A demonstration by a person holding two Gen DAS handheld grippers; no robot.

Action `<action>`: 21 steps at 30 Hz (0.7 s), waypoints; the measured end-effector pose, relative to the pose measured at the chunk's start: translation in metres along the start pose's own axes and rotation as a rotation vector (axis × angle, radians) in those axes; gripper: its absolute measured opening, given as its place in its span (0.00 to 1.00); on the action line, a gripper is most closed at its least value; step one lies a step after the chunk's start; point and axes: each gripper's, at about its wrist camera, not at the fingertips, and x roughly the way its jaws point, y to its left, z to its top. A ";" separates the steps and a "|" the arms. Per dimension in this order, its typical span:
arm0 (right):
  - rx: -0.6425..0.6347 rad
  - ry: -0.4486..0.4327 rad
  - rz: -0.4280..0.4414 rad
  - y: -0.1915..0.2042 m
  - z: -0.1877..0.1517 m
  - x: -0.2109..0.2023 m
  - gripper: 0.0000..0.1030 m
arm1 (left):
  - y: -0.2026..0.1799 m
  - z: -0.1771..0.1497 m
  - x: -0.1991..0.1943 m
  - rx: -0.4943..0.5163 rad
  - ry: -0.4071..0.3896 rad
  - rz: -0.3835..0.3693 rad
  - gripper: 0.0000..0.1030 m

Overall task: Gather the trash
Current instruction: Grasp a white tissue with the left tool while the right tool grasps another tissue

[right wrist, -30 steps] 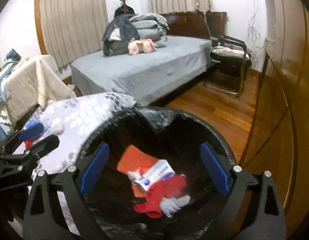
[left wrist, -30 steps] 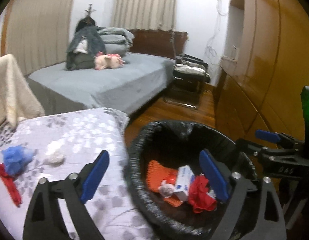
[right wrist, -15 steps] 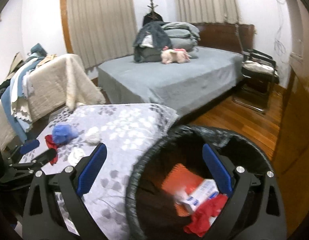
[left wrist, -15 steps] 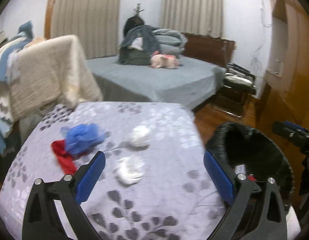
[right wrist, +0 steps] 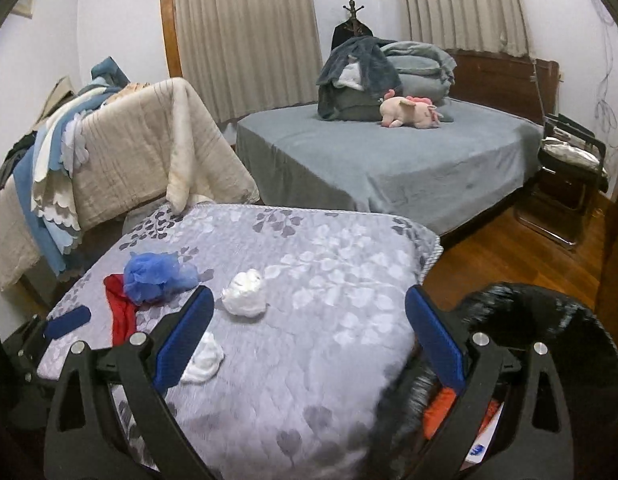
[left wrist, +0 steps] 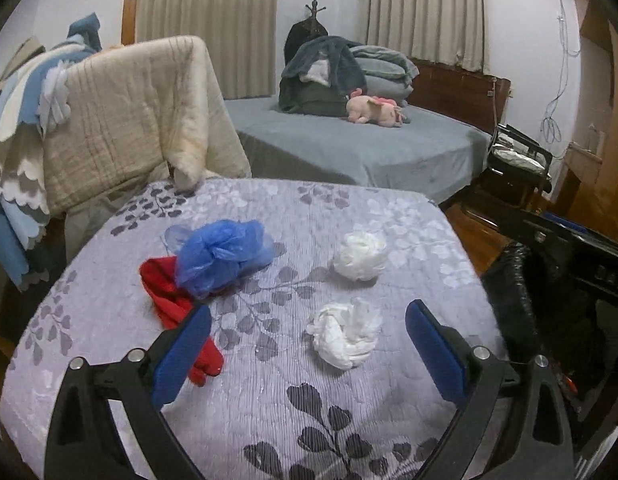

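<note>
On the floral grey tabletop (left wrist: 269, 392) lie a crumpled blue plastic bag (left wrist: 221, 256), a red scrap (left wrist: 171, 304) under it, and two white paper wads, one far (left wrist: 361, 256) and one near (left wrist: 345, 336). My left gripper (left wrist: 309, 348) is open and empty, low over the table with the near wad between its fingers' line. My right gripper (right wrist: 309, 340) is open and empty, above the table's right part. The black-lined trash bin (right wrist: 549, 320) stands at the table's right edge and holds orange and white trash (right wrist: 441, 412).
A chair draped with cream and blue blankets (left wrist: 109, 120) stands behind the table. A grey bed (right wrist: 389, 160) with folded bedding and a pink plush lies beyond. A black folding chair (right wrist: 569, 184) and wooden floor are at the right.
Both grippers have swung left, away from over the bin toward the table. The trash pieces on the table now fill the left wrist view; the bin has slid to the right edge.
</note>
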 end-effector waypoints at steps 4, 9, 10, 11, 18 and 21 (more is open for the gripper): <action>-0.001 0.022 -0.012 0.003 -0.002 0.020 0.91 | -0.003 -0.008 0.028 0.011 0.048 -0.016 0.87; 0.012 0.044 -0.011 0.000 -0.005 0.033 0.91 | -0.007 -0.016 0.058 0.012 0.113 -0.051 0.77; 0.008 0.048 -0.010 0.001 -0.005 0.036 0.91 | -0.008 -0.017 0.062 0.011 0.125 -0.059 0.74; 0.006 0.050 -0.009 0.002 -0.006 0.038 0.91 | -0.008 -0.019 0.066 0.010 0.137 -0.068 0.70; 0.005 0.066 0.001 0.006 -0.005 0.051 0.91 | -0.012 -0.018 0.076 0.010 0.186 -0.181 0.34; 0.001 0.066 0.009 0.009 -0.003 0.054 0.91 | -0.002 -0.013 0.073 -0.031 0.172 -0.181 0.32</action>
